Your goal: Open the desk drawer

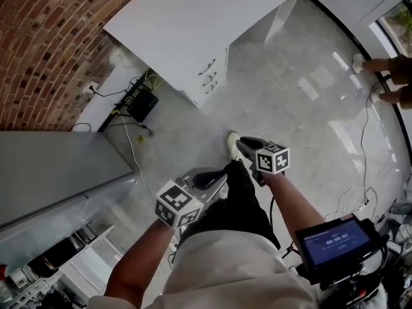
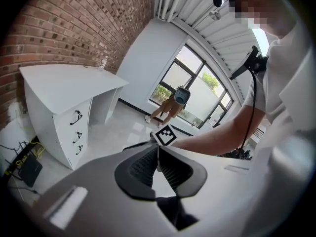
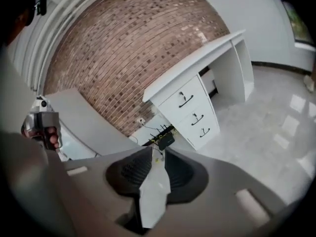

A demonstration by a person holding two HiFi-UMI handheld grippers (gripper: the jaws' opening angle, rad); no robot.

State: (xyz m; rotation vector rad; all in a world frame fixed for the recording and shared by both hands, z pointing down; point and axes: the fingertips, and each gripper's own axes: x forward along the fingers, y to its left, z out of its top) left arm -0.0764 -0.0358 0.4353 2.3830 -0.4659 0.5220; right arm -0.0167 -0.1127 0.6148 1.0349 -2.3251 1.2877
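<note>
Currently well short of the desk (image 1: 187, 24). Left gripper (image 2: 158, 152) and right gripper (image 3: 156, 158) are both pinched together with nothing between the jaws. Drawers (image 3: 191, 110) — three flat white fronts with thin dark curved handles (image 3: 185, 100) — sit well apart from both, near the brick wall (image 1: 45, 50). Judgement: step closer, part one gripper's jaws, close squarely over a handle's middle, pull straight out — no twist.

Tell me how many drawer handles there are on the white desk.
3. All sit on the front of the white desk, one above another: the top handle, the middle handle and the bottom handle. None appears hidden.
</note>
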